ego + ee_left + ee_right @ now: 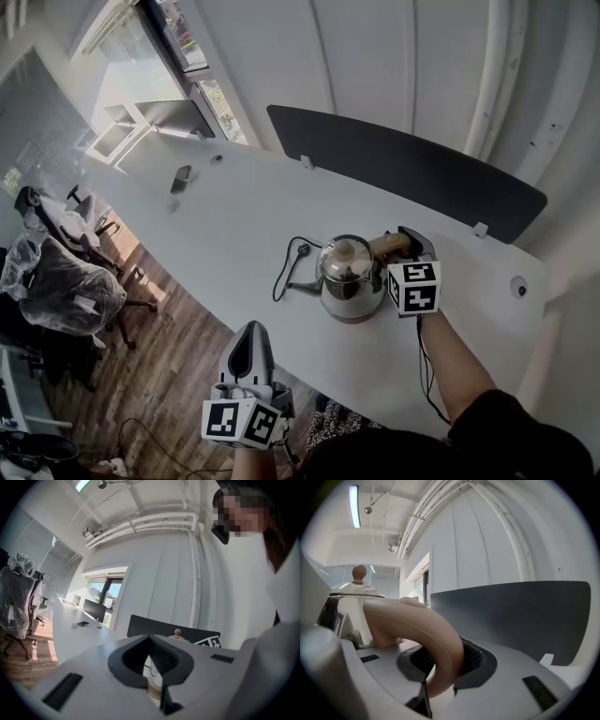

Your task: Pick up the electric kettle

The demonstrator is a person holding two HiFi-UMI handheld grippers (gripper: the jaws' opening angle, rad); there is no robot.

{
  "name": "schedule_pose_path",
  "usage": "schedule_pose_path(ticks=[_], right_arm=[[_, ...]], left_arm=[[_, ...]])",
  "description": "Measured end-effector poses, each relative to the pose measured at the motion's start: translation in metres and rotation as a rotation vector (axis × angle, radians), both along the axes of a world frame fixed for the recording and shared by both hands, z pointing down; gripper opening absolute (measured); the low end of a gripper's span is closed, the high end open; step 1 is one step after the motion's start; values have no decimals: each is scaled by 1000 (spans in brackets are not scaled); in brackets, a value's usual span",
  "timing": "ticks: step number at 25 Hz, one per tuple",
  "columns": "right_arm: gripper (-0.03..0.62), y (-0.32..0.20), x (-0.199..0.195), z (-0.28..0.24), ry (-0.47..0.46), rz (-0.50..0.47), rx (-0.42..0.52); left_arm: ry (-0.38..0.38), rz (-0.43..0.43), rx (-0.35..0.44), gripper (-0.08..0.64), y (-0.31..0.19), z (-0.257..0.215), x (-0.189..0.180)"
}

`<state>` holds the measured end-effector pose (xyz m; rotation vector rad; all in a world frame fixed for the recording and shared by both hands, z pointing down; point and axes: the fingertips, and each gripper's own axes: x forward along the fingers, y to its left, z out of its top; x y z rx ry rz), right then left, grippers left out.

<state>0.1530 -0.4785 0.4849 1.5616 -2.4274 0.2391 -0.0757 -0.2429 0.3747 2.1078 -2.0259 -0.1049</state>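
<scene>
Gripping the electric kettle (352, 278) by its curved tan handle (412, 630), the right gripper (440, 667) is pressing both ribbed pads against that handle, with its jaws partway apart around it. The shiny kettle is showing over the white table (234, 216), with its black cord (289, 267) trailing left; whether its base is touching the tabletop is unclear. The left gripper (248, 352) is hovering off the table's near edge, jaws drawn together on nothing.

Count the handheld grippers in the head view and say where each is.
2. The left gripper hangs beyond the table's near edge. The right gripper is above the table, clamped on the electric kettle's handle. None seems hidden.
</scene>
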Motion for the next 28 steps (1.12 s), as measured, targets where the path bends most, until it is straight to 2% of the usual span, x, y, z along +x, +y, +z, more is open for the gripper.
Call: schedule_pose_path(ticks=[10,18,28], right_arm=[[107,5,21,-73,-75,64,57],[107,23,55,-127,-89,153,120],[107,93,98,-156,-114,330,132]], left_arm=[[2,19,13,0,-2,-5,2],[15,68,27,0,-10,-10,4],[34,217,58,0,-28,-18,1]])
